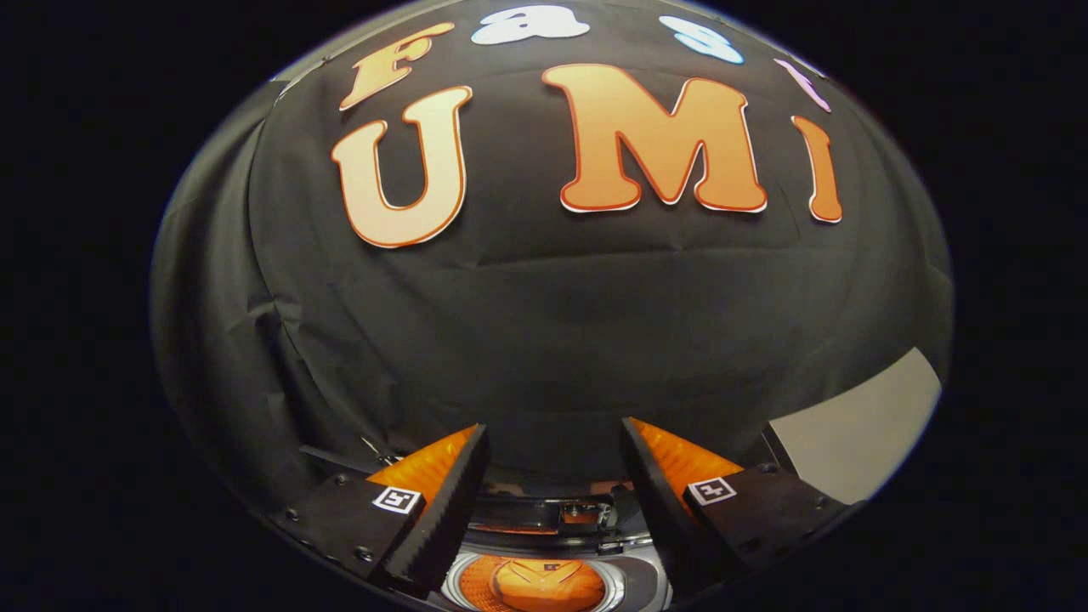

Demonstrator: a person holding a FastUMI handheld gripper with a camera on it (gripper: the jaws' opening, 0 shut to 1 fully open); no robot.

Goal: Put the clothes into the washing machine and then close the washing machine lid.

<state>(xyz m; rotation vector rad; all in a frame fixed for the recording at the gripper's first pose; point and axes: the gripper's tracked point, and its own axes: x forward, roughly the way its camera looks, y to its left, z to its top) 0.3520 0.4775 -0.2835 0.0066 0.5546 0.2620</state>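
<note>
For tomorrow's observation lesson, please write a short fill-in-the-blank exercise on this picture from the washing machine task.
1. The tool's fingers stand ____, with nothing held between them.
2. Between the fingers, low down, lies the round opening of the washing ____.
3. Inside the drum the colour seen is ____.
4. Beyond the fingers hangs a ____ cloth wall.

Missing words: open; machine; orange; black

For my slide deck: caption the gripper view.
Open gripper held above the washing machine, its drum visible between the fingers.
</note>
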